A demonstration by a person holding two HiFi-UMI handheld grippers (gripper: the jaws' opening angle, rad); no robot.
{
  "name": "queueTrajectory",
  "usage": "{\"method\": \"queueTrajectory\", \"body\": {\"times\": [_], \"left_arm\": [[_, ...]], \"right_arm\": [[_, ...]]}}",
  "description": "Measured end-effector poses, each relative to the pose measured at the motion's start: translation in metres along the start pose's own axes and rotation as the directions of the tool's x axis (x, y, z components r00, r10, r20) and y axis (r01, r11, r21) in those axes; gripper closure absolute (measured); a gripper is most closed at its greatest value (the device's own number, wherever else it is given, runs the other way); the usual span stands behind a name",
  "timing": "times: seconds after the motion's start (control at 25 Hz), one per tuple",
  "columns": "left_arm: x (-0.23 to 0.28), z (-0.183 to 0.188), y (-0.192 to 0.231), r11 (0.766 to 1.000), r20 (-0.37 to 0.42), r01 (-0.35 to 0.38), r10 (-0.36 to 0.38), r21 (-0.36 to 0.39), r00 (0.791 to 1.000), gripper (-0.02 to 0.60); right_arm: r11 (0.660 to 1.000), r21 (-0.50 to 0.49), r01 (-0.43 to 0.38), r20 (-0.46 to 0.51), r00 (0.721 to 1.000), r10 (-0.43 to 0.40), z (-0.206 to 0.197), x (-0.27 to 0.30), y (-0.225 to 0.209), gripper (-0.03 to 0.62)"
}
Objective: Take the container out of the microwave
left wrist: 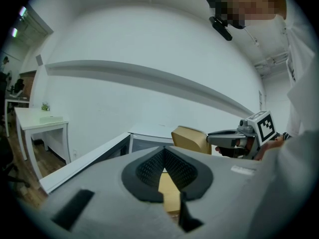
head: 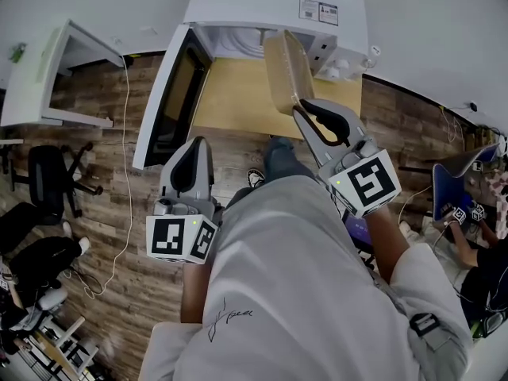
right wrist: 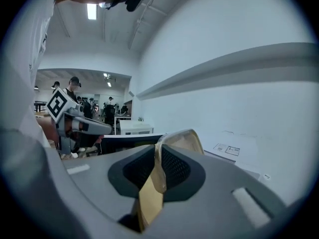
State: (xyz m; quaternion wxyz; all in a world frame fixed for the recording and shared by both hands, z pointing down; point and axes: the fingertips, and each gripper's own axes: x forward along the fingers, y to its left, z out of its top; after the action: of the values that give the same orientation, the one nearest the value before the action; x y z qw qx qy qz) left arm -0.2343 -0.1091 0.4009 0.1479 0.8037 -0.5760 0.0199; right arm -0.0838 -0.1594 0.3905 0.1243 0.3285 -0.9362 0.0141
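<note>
Judging from the head view, the container [head: 287, 70] is being held just outside the mouth of the microwave [head: 270, 6]. It is tipped up on edge, and its rim is being pinched by the right gripper [head: 300, 105]. The step is probably best done by levelling the container before it is drawn farther from the microwave, since anything inside could be spilled at this tilt. The open door [head: 171, 101] at the microwave's left is also to be kept clear of. The left gripper [head: 196, 148] is being held well back from the microwave, so support under the container could be given by it.

In the left gripper view, that gripper's jaws are being held together with nothing between them. The container [left wrist: 190, 139] is being shown ahead, in front of the microwave.

In the right gripper view, the pads are being pressed on the container's thin wall [right wrist: 182, 141], one on each side.

Much of the microwave's cavity is being hidden by the container in the head view. Whether the container is holding anything is not being shown in any view. Its lower edge is being cut off by the gripper's body.
</note>
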Motion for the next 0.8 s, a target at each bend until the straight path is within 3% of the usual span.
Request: {"method": "queueTrajectory", "body": {"times": [0.32,0.8], "left_arm": [[0.0012,0.0023,-0.0094,0.999,0.017,0.022,-0.023,0.035,1.000,0.576],[0.0018,-0.0061,-0.0052,1.000,-0.016,0.023,-0.022,0.013,1.000,0.577]], "right_arm": [[0.995,0.074,-0.073,0.072,0.995,0.068,0.0073,-0.0106,0.0018,0.540],[0.992,0.079,-0.100,0.057,0.994,0.096,0.0049,-0.0095,0.0030,0.540]]}}
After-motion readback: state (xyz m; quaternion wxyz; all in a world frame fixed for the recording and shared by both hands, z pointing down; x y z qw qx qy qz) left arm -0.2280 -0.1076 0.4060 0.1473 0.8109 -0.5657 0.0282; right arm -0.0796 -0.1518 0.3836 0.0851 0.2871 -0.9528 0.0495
